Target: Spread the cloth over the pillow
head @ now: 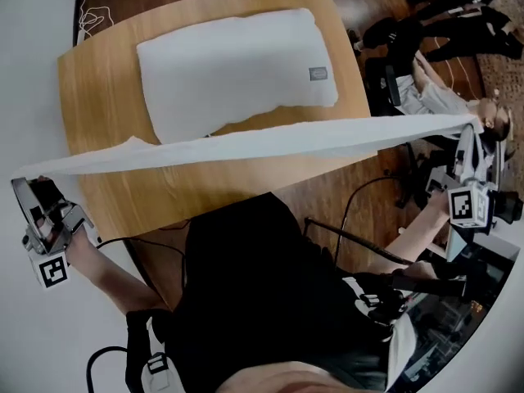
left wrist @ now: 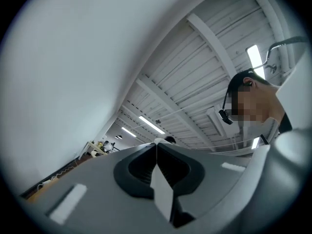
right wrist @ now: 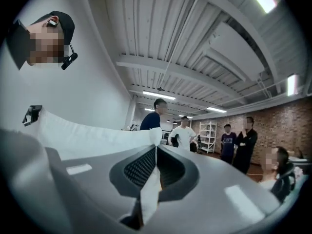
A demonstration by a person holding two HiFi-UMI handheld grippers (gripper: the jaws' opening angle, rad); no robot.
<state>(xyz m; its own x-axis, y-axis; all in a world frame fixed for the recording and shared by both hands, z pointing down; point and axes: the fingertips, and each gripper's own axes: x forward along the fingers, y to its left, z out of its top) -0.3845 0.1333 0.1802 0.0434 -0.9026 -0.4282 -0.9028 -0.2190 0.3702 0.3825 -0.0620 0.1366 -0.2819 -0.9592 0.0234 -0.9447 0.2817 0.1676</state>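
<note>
Jaws of left gripper [head: 20, 182] and right gripper [head: 472, 124] clamp one cloth [head: 246, 146] near one pillow [head: 237, 68].

Items by count. One table [head: 98, 113]. One pillow [head: 237, 68], bearing one grey label [head: 318, 74]. One cloth [head: 246, 146]. My tongs number two: one left gripper [head: 24, 185] and one right gripper [head: 468, 133], with one marker cube on each [head: 53, 271] [head: 464, 205]. In the right gripper view I count four standing people [right wrist: 150, 118] [right wrist: 183, 133] [right wrist: 227, 140] [right wrist: 246, 143] and one shelving unit [right wrist: 208, 135].
</note>
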